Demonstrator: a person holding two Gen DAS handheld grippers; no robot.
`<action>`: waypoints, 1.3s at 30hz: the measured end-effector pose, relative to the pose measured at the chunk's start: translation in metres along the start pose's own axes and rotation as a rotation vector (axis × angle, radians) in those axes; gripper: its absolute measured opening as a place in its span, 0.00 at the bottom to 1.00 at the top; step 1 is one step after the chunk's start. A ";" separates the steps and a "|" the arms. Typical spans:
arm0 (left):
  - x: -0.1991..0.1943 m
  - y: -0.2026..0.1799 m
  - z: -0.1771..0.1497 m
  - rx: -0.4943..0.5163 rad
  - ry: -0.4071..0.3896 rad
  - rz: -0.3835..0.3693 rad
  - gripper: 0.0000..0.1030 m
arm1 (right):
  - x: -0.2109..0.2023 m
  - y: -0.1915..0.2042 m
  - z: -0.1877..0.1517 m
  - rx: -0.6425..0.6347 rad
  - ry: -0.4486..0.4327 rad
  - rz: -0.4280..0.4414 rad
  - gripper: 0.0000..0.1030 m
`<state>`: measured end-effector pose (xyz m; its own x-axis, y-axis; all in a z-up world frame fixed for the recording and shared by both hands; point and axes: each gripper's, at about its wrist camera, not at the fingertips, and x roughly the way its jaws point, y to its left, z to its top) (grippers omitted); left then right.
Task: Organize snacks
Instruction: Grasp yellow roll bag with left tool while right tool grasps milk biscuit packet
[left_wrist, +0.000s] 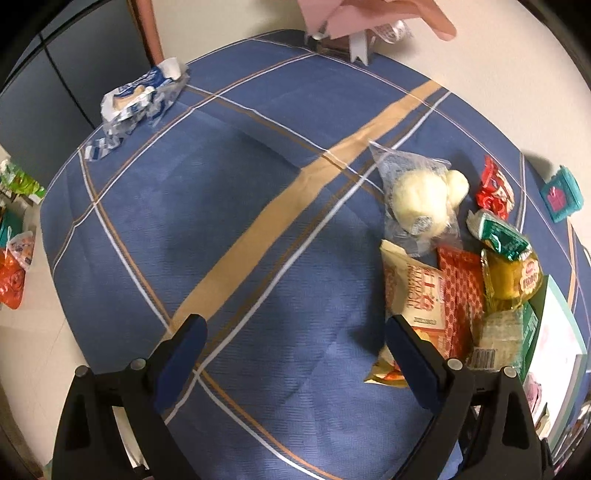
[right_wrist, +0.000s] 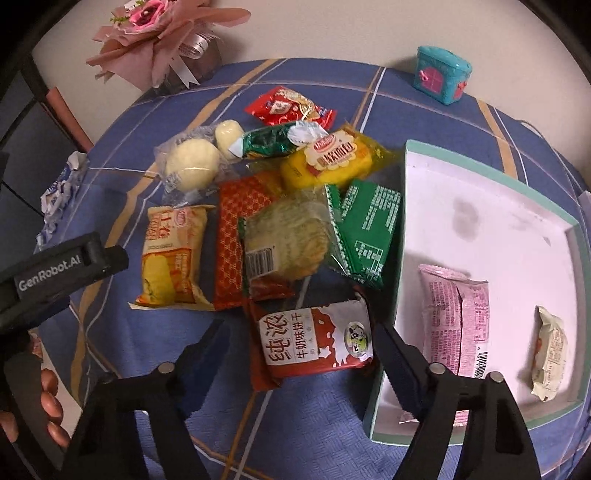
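Only in the right wrist view do we see the white box (right_wrist: 484, 206) with mint-green walls at the right of the frame, holding a pink packet (right_wrist: 456, 321) and a small cream packet (right_wrist: 550, 354). The left wrist view alone gives us the crumpled blue-and-white wrapper (left_wrist: 142, 101) in full at its upper left.

Low in the centre of the right view lies the red-and-white biscuit packet (right_wrist: 314, 341), glossy, printed with large characters, flat on the blue plaid cloth (right_wrist: 306, 424) just left of the box. Our right gripper (right_wrist: 301, 339) stands open with that packet between its fingers; we see no pad pressing it. Our left gripper (left_wrist: 295, 332) is open over bare cloth, empty, with the snack pile (left_wrist: 461, 266) at right.
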<state>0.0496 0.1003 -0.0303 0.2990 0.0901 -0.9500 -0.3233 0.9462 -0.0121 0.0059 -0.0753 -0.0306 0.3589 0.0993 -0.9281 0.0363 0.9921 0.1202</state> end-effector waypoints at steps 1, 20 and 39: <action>0.000 -0.002 0.000 0.010 -0.002 -0.007 0.94 | 0.002 -0.001 0.000 0.002 0.004 0.000 0.77; 0.016 -0.044 -0.009 0.140 0.037 -0.125 0.94 | 0.009 0.004 -0.007 -0.057 0.041 -0.019 0.77; 0.013 -0.049 -0.011 0.163 0.031 -0.202 0.42 | -0.001 -0.016 0.003 0.012 0.033 -0.019 0.60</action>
<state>0.0599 0.0516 -0.0454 0.3145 -0.1134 -0.9424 -0.1096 0.9819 -0.1548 0.0084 -0.0915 -0.0308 0.3267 0.0834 -0.9414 0.0536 0.9929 0.1065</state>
